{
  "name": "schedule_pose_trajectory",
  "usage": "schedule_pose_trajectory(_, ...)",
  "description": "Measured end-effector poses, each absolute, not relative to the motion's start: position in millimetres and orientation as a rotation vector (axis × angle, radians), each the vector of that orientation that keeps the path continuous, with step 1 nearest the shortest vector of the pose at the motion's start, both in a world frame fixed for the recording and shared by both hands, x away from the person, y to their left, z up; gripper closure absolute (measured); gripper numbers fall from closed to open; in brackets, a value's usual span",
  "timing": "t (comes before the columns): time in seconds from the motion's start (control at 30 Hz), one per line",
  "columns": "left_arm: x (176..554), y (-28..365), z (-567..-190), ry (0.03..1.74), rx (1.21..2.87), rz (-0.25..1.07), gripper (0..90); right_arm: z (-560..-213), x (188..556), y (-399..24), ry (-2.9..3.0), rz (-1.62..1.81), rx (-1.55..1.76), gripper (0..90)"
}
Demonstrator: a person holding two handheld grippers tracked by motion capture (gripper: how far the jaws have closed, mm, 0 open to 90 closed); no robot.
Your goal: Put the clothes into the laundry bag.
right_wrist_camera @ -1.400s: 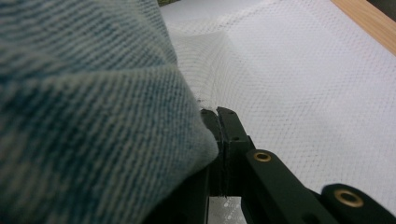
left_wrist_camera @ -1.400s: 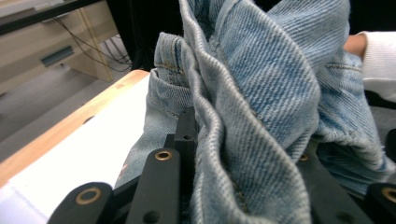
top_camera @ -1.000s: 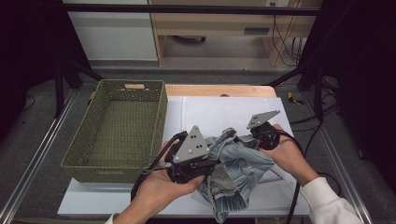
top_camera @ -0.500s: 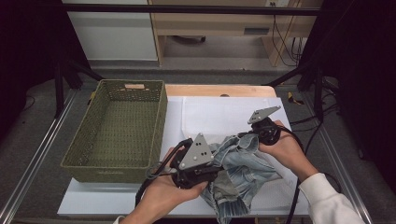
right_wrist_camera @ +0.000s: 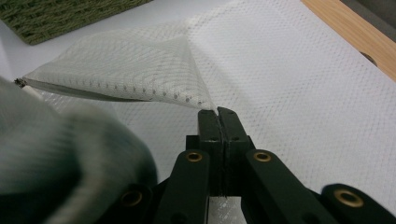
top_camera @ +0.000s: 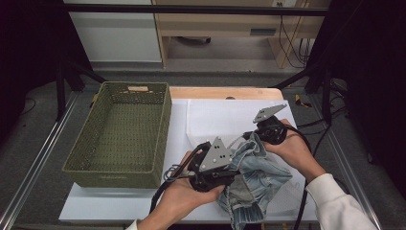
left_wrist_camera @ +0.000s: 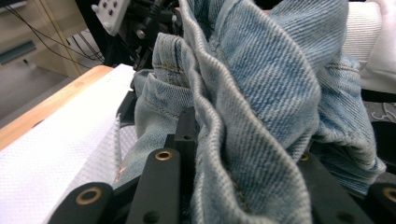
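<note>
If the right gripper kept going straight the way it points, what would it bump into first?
Probably the white mesh bag: the right gripper is pinching its lifted edge, with the bag's flat part lying ahead on the table. The green woven basket sits farther off to the side, though depth is unclear.

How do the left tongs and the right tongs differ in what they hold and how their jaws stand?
The left tongs grip a thick bunch of light blue denim, so their jaws stand apart around the folds; the right tongs are shut tight on a thin white mesh bag, pinching its edge. The denim hangs crumpled between the hands; the mesh edge is lifted like a flap while the rest lies flat. Both tongs are hand-held above the white table.
</note>
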State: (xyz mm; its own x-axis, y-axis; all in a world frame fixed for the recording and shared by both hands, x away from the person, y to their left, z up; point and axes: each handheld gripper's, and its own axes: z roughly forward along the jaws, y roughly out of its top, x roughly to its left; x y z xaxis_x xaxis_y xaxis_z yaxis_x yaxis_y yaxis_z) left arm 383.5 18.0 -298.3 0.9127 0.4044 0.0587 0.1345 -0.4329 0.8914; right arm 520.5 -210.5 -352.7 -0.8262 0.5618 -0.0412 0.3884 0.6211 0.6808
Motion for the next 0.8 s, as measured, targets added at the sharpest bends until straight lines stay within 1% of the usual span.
schedule_pose_trajectory(0.47, 392.9, 8.7, -299.7, 0.416, 2.007, 0.299, 69.5, -353.0, 521.4, -209.7, 2.589, 1.022, 0.772, 90.0)
schedule_pose_trajectory(0.8, 398.0, -0.2, -319.5, 0.421, 2.041, 0.262, 69.5, -350.2, 520.4, -207.4, 2.585, 1.049, 0.756, 90.0)
